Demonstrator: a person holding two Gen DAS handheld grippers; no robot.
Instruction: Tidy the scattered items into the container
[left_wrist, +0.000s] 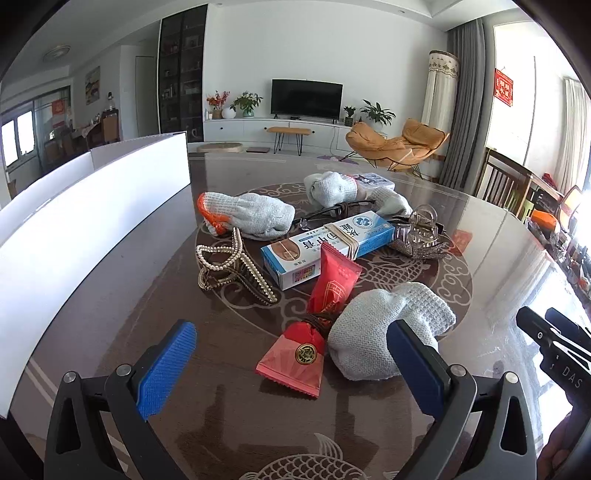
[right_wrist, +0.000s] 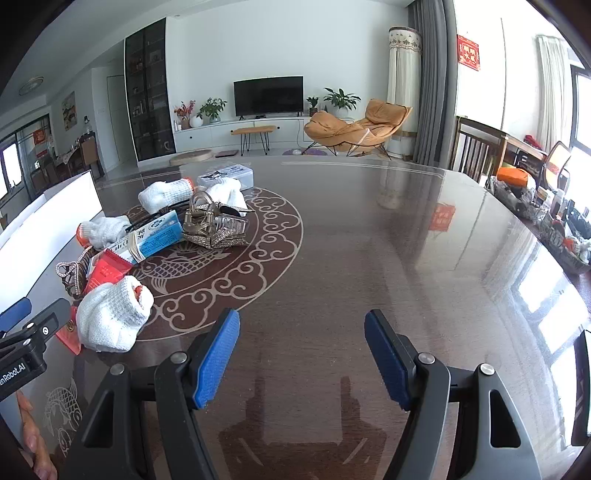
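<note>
The left gripper (left_wrist: 291, 363) hangs wide open and empty above the dark patterned counter (left_wrist: 229, 413), a red snack packet (left_wrist: 295, 356) lying between its blue pads and a rolled white glove (left_wrist: 384, 328) just beside the right pad. Beyond them lie a blue-and-white medicine box (left_wrist: 328, 249), a pearl hair claw (left_wrist: 232, 269), an orange-cuffed glove (left_wrist: 243, 218) and a clear hair clip (left_wrist: 421, 229). The white container (left_wrist: 92, 221) stands along the counter's left edge. The right gripper (right_wrist: 301, 363), likewise released, hovers over bare counter right of the pile.
</note>
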